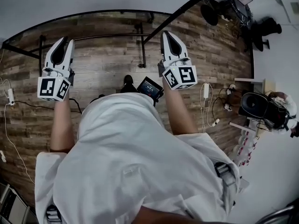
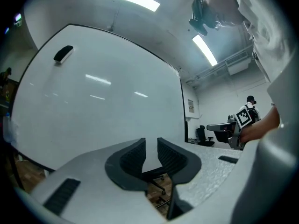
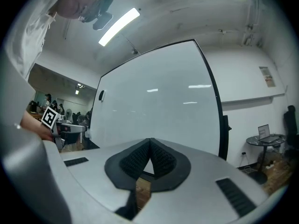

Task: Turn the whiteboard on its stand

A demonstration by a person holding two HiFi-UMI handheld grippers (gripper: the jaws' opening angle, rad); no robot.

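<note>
The whiteboard [image 2: 103, 101] stands upright in front of me and fills both gripper views, also as the whiteboard [image 3: 154, 101]. A black eraser [image 2: 63, 53] sticks to its upper left. From above I see only its thin dark top edge [image 1: 93, 14] and a stand foot [image 1: 141, 45] on the wood floor. My left gripper [image 1: 63, 41] is held level, short of the board, and the left gripper [image 2: 151, 141] shows a narrow gap with nothing in it. My right gripper [image 1: 167, 34] is also short of the board. The right gripper [image 3: 149, 141] has its tips touching, empty.
A black bar [image 1: 182, 10] runs diagonally at the upper right. Dark chairs [image 1: 224, 8] stand beyond it. Cables [image 1: 205, 101] and a black camera rig [image 1: 257, 106] lie on the floor at the right. An office chair [image 2: 159, 181] shows under the board. A small table with a laptop [image 3: 264, 136] stands right of it.
</note>
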